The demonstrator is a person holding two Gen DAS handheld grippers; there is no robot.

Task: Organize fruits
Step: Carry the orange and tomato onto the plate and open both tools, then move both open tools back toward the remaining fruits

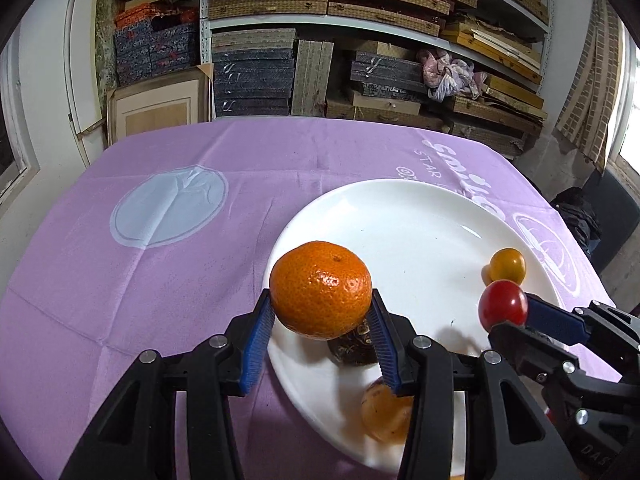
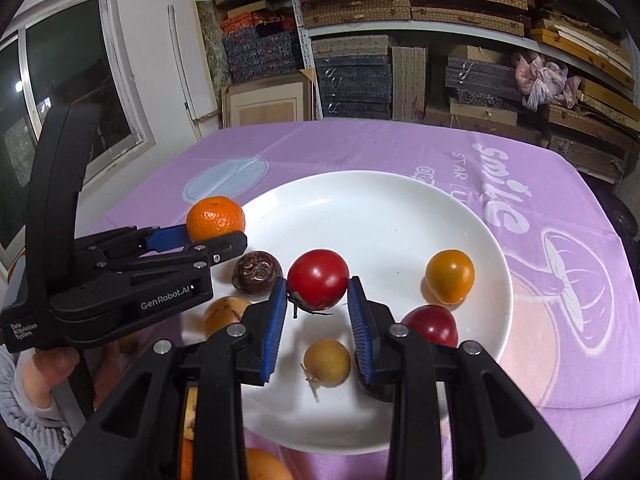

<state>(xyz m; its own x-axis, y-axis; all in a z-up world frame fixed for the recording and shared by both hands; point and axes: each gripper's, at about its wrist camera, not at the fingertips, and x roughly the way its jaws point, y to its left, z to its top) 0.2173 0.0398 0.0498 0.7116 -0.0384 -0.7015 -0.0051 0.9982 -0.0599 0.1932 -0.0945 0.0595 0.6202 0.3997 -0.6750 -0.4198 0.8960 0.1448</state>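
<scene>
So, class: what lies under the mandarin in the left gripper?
Under the mandarin in the left gripper: the plate and a dark brown fruit, partly covered. Anything directly beneath stays hidden.

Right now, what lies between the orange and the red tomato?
In the right wrist view, a dark brown fruit lies between the orange and red tomato.
</scene>
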